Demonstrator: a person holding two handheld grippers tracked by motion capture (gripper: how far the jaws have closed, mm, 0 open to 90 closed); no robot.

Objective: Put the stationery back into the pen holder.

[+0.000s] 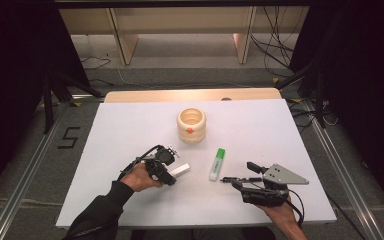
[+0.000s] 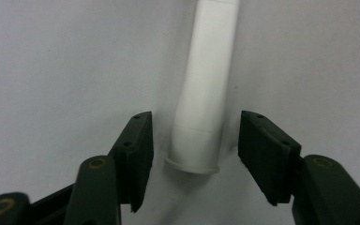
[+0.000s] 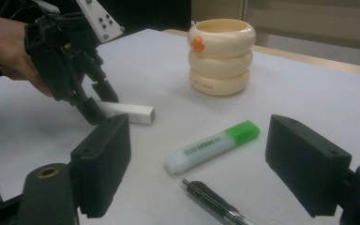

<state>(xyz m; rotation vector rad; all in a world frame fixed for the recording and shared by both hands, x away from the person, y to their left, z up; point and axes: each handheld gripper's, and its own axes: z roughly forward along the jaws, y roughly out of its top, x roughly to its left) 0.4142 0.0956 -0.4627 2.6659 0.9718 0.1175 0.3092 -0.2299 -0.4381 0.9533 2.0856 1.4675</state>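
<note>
White sheeting covers the table (image 1: 130, 125), with dark floor and pale shelving beyond. Four loose things lie on it: one cream ringed cup (image 1: 191, 125) standing upright near the middle, one white stick (image 1: 181, 170), one green-capped highlighter (image 1: 217, 163) and one dark pen (image 1: 230, 179).

One left gripper (image 1: 172, 176) sits at the near left, its jaws straddling the near end of the stick. In the left gripper view the stick (image 2: 205, 98) lies flat between the two pads with a gap showing on each side, so the jaws are part open and hold nothing.

One right gripper (image 1: 250, 173) rests at the near right, jaws spread wide and empty. In its own view the highlighter (image 3: 212, 146) and pen (image 3: 213, 200) lie on the sheet between the jaws but ahead of them, untouched, with the cup (image 3: 221, 56) farther off.
</note>
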